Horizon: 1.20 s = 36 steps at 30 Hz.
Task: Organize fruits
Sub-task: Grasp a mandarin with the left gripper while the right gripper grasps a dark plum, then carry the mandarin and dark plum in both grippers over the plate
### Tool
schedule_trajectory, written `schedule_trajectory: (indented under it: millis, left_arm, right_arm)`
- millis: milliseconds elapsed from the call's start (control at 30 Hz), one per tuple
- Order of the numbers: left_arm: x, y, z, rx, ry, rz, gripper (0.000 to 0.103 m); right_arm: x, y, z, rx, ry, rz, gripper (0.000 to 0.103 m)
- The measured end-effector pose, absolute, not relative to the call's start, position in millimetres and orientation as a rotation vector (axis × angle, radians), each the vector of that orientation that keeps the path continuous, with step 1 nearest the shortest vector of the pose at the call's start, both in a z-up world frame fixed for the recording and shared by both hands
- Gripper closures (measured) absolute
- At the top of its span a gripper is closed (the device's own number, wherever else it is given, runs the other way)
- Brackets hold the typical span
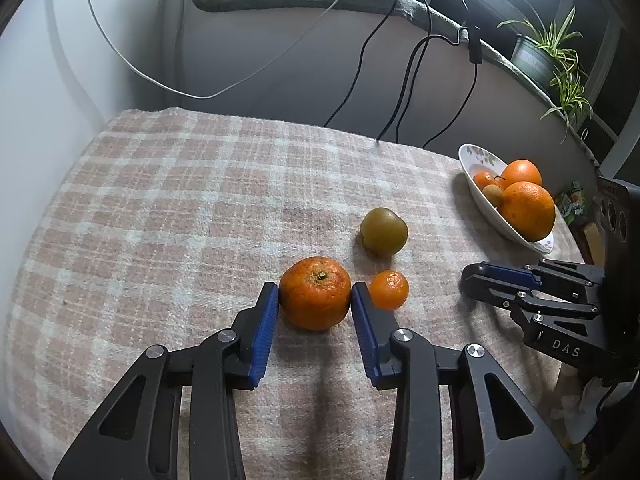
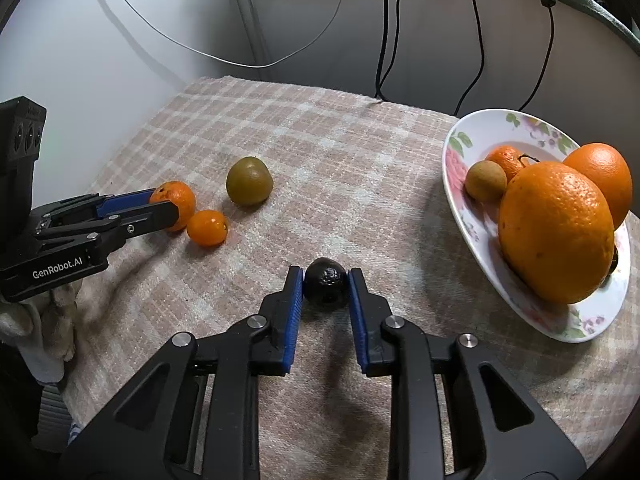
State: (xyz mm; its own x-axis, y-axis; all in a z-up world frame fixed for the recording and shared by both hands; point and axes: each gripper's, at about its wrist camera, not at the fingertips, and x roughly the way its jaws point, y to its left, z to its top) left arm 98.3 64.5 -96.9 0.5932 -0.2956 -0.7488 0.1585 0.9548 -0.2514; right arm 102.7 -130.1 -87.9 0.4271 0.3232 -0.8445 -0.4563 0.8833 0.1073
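Right, the checked cloth (image 1: 168, 216) covers the whole desk, pink and cream squares running from near edge to far wall. Over on the far right sits the flowered plate (image 2: 460, 152), already carrying two big oranges (image 2: 556, 232), a small mandarin and a little brown fruit. The left tool (image 1: 315, 294) is clamped on the large tangerine (image 1: 315, 293), both blue pads pressing its sides, fruit resting on the cloth. Just behind it to the right lies the green-brown fruit (image 1: 383, 231), free on the cloth. Beside the tangerine, touching the tool's right finger, is the small mandarin (image 1: 389, 290). Smallest of all, the dark wrinkled fruit (image 2: 326, 289) is pinched between the right tool (image 2: 326, 292) pads, near centre, left of the plate.
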Motion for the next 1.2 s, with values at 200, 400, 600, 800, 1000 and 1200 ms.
schedule_trajectory:
  millis: [200, 400, 600, 800, 1000, 1200]
  left_arm:
    - [96, 66, -93, -0.171, 0.889, -0.258, 0.068]
    - [94, 67, -84, -0.172, 0.870, -0.253, 0.068]
    - [94, 61, -74, -0.168, 0.849, -0.263, 0.068]
    - [99, 49, -64, -0.162, 0.827, -0.283, 0.068]
    - [105, 33, -55, -0.159, 0.810, -0.309, 0.068]
    - [115, 8, -45, -0.143, 0.797, -0.350, 0.068]
  right_arm:
    - [99, -132, -82, -0.131, 1.003, 0.492, 0.080]
    - [92, -135, -69, -0.113, 0.972, 0.501, 0.080]
    - [84, -142, -55, -0.097, 0.939, 0.511, 0.080]
    - [75, -161, -41, -0.077, 0.891, 0.494, 0.080]
    - [75, -187, -31, -0.054, 0.865, 0.454, 0.080]
    - [77, -209, -24, -0.038, 0.841, 0.414, 0.080]
